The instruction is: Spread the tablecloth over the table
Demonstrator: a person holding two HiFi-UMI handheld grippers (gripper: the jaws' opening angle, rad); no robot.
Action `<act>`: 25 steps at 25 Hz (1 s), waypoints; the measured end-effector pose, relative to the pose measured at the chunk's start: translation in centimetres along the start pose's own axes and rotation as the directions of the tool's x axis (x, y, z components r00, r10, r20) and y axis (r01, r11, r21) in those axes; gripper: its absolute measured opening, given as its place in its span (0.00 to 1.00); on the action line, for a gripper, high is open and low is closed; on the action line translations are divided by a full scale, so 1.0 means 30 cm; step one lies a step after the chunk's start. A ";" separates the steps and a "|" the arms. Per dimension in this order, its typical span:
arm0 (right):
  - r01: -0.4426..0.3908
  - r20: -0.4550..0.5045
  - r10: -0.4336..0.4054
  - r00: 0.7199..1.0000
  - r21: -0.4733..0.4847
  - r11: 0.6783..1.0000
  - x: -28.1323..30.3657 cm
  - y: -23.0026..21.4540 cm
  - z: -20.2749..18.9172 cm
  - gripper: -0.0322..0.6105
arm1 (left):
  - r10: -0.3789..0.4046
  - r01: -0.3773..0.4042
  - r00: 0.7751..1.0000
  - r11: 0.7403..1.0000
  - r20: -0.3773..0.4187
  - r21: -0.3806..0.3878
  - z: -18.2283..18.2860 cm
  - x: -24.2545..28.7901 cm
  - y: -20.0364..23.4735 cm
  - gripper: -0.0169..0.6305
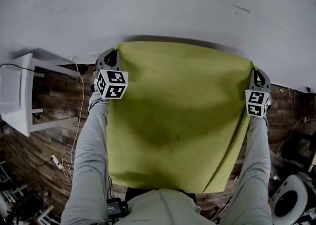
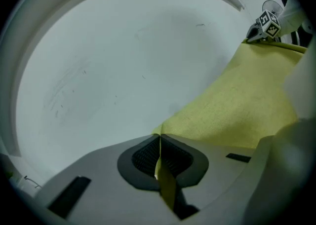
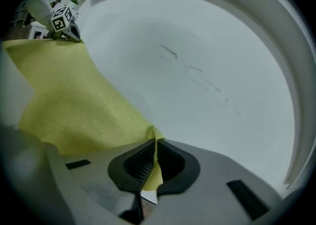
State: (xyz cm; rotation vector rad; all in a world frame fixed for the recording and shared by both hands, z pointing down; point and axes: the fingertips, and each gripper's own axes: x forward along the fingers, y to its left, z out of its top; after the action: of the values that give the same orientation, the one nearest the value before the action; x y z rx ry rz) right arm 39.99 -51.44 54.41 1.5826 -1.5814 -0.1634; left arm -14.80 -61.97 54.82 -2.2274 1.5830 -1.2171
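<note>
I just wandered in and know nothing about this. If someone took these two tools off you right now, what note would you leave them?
Left tool: shut on one top corner of the yellow-green tablecloth.
Right tool: shut on the other top corner.
Tablecloth: stretched between both tools at the near edge of the white table, the rest hanging below them.
Done: cloth gripped and opened out.
Left: carry it across the table, lay it flat, let go.

Yellow-green tablecloth (image 1: 177,115) stretched above white table (image 1: 158,7)
</note>
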 end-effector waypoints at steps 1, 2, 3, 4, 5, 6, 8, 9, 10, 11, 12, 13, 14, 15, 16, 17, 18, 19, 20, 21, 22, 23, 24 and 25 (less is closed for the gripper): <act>-0.016 -0.018 0.016 1.000 0.004 1.000 0.020 0.021 -0.018 0.09 | -0.011 0.011 1.000 1.000 -0.016 0.009 -0.019 0.021 -0.015 0.06; -0.031 -0.031 0.031 0.999 0.004 1.000 0.038 0.041 -0.033 0.09 | -0.022 0.022 0.999 1.000 -0.033 0.017 -0.037 0.039 -0.027 0.06; -0.046 -0.041 0.046 0.998 0.000 0.999 0.055 0.061 -0.045 0.09 | -0.031 0.032 0.998 0.999 -0.048 0.025 -0.055 0.055 -0.038 0.06; -0.060 -0.048 0.060 0.997 -0.004 0.998 0.070 0.081 -0.055 0.09 | -0.039 0.041 0.997 0.999 -0.063 0.031 -0.073 0.070 -0.046 0.06; -0.073 -0.056 0.072 0.996 -0.009 0.997 0.085 0.098 -0.063 0.09 | -0.047 0.050 0.996 0.998 -0.078 0.037 -0.090 0.085 -0.052 0.06; -0.082 -0.063 0.081 0.995 -0.016 0.996 0.101 0.111 -0.067 0.09 | -0.053 0.057 0.994 0.997 -0.091 0.043 -0.105 0.099 -0.056 0.06; -0.092 -0.068 0.089 0.994 -0.035 0.995 0.137 0.121 -0.062 0.09 | -0.054 0.060 0.993 0.997 -0.108 0.050 -0.124 0.126 -0.054 0.06; -0.093 -0.070 0.090 0.994 -0.043 0.995 0.155 0.120 -0.055 0.09 | -0.050 0.056 0.993 0.997 -0.109 0.047 -0.125 0.139 -0.049 0.06; -0.094 -0.073 0.090 0.993 -0.050 0.994 0.172 0.120 -0.048 0.09 | -0.046 0.050 0.993 0.998 -0.107 0.039 -0.122 0.153 -0.041 0.06; -0.098 -0.078 0.093 0.993 -0.057 0.994 0.191 0.122 -0.043 0.09 | -0.042 0.046 0.994 0.998 -0.104 0.032 -0.116 0.167 -0.031 0.06; -0.103 -0.084 0.098 0.992 -0.064 0.993 0.210 0.126 -0.042 0.09 | -0.040 0.043 0.994 0.999 -0.103 0.029 -0.109 0.183 -0.022 0.06; -0.109 -0.092 0.103 0.990 -0.068 0.992 0.229 0.130 -0.044 0.09 | -0.040 0.043 0.994 0.999 -0.103 0.032 -0.102 0.200 -0.017 0.06; -0.114 -0.100 0.107 0.989 -0.070 0.991 0.245 0.134 -0.049 0.09 | -0.042 0.046 0.994 0.998 -0.105 0.038 -0.097 0.216 -0.016 0.06; -0.119 -0.107 0.111 0.988 -0.069 0.990 0.258 0.138 -0.056 0.09 | -0.046 0.051 0.993 0.998 -0.109 0.043 -0.096 0.230 -0.019 0.06; -0.124 -0.116 0.116 0.987 -0.067 0.990 0.267 0.144 -0.063 0.09 | -0.053 0.058 0.992 0.997 -0.115 0.044 -0.099 0.241 -0.024 0.06; -0.130 -0.124 0.121 0.985 -0.062 0.990 0.273 0.149 -0.069 0.09 | -0.060 0.065 0.991 0.997 -0.120 0.041 -0.105 0.248 -0.031 0.06; -0.135 -0.131 0.127 0.983 -0.052 0.989 0.276 0.153 -0.075 0.09 | -0.065 0.071 0.990 0.997 -0.124 0.039 -0.111 0.253 -0.039 0.06; -0.139 -0.133 0.133 0.982 -0.040 0.989 0.277 0.156 -0.079 0.09 | -0.068 0.074 0.990 0.996 -0.123 0.041 -0.115 0.254 -0.044 0.06; -0.144 -0.131 0.139 0.982 -0.029 0.989 0.278 0.159 -0.081 0.09 | -0.068 0.074 0.990 0.996 -0.122 0.044 -0.117 0.253 -0.047 0.06; -0.151 -0.130 0.148 0.981 -0.018 0.988 0.277 0.162 -0.082 0.09 | -0.068 0.074 0.990 0.996 -0.123 0.045 -0.119 0.250 -0.048 0.06; -0.159 -0.131 0.157 0.979 -0.006 0.987 0.273 0.165 -0.085 0.09 | -0.068 0.073 0.990 0.996 -0.126 0.042 -0.122 0.246 -0.046 0.07; -0.166 -0.134 0.166 0.977 0.007 0.986 0.266 0.166 -0.087 0.10 | -0.066 0.071 0.989 0.997 -0.129 0.037 -0.126 0.240 -0.042 0.09; -0.171 -0.135 0.172 0.976 0.019 0.985 0.257 0.165 -0.089 0.11 | -0.063 0.067 0.989 0.997 -0.132 0.031 -0.129 0.232 -0.035 0.15; -0.173 -0.133 0.175 0.975 0.029 0.985 0.246 0.161 -0.087 0.14 | -0.059 0.063 0.989 0.998 -0.132 0.026 -0.129 0.223 -0.024 0.21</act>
State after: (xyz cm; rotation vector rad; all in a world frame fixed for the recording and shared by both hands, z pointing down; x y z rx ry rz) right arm 39.40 -55.72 62.55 1.4288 -1.6088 0.0524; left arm -16.16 -66.07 61.26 -2.2344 1.5411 -1.4218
